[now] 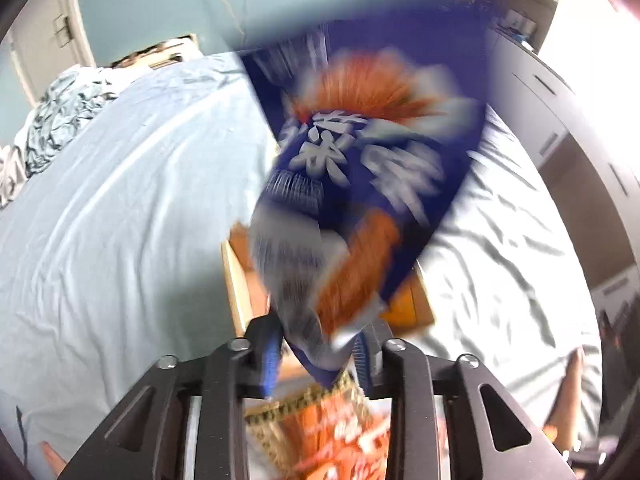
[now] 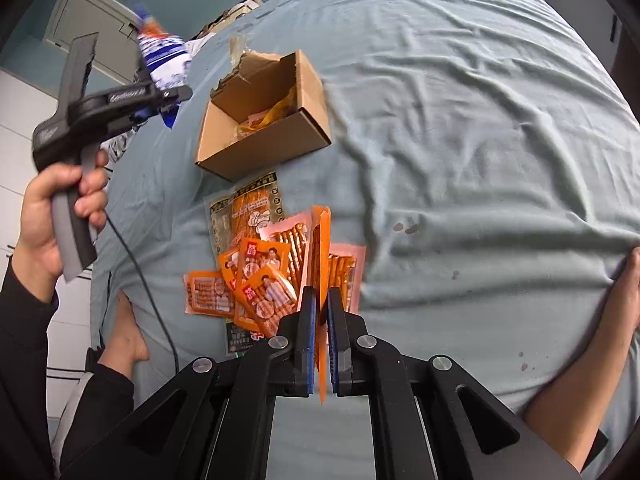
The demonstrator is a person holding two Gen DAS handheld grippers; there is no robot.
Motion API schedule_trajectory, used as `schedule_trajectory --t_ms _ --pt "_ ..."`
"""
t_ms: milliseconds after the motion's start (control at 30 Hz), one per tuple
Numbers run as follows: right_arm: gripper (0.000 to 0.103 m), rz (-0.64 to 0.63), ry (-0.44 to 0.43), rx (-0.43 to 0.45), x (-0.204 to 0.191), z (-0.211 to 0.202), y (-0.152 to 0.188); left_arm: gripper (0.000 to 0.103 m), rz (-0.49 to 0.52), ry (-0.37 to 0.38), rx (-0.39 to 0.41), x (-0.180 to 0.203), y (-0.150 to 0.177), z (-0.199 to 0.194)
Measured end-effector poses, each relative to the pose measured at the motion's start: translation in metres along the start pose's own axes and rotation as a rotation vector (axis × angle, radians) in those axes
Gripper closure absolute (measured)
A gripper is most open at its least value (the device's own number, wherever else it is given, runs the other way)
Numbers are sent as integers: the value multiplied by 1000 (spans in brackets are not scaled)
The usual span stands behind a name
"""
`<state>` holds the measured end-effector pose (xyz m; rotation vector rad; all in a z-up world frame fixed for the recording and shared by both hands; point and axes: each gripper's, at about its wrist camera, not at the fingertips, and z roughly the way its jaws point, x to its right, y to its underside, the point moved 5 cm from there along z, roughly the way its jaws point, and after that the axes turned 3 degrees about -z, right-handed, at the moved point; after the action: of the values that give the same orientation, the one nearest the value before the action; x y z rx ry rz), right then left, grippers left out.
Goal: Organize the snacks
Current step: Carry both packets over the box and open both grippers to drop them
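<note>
Item: snack sorting on a bed [image 2: 460, 100] covered by a pale blue sheet.

Receptacle: open cardboard box [image 2: 264, 120], flaps up, a few yellow and orange packets already inside. It stands just beyond the loose pile.

Loose stock: heap of orange snack packets [image 2: 256, 284] lying flat on the sheet near the person's feet, with a larger brown-and-orange packet [image 2: 244, 208] between heap and box.

Left tool [image 1: 320, 354]: carried in the left hand [image 2: 60, 216], raised above and beside the box. A blue-and-white snack bag [image 1: 360, 184] hangs with its bottom corner between the blue pads. The jaws stand partly apart and the bag is heavily blurred; whether the pads grip it cannot be told.

Right tool [image 2: 320, 340]: clenched on a thin orange snack packet [image 2: 322, 240], held edge-on and lifted clear of the heap.

Handling notes (judgement):
- The blue bag looks bound for the box. It is wide beside the opening, so it would go best centred over the box, corner first, and let go low.
- The box is light, with torn flaps. A bag catching the rim could tip or shove it.
- The right tool's packet is pinched at one edge only. Keep it hanging plumb and wait until the left tool is clear of the box.
</note>
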<state>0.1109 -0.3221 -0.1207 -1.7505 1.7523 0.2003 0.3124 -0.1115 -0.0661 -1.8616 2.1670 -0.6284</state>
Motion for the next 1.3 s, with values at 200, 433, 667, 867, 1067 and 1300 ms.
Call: schedule_trajectory --t_ms 200,433,667,867,1067,1300 --pt "100 21 11 -1 5 7 -2 26 13 -29 -4 -4 2 9" --pt "100 15 7 52 -8 -4 -10 25 131 -8 -87 -32 84 -45" --pt "100 16 35 77 -25 -2 -21 16 117 65 -98 -63 168 -88" --pt "99 17 36 120 -51 -9 -47 18 55 76 -204 -98 213 -52" --pt "100 32 -32 165 -98 1 -101 19 86 46 -191 -113 220 -42" --pt "100 41 -42 188 -147 52 -166 18 216 51 -184 -100 232 -40"
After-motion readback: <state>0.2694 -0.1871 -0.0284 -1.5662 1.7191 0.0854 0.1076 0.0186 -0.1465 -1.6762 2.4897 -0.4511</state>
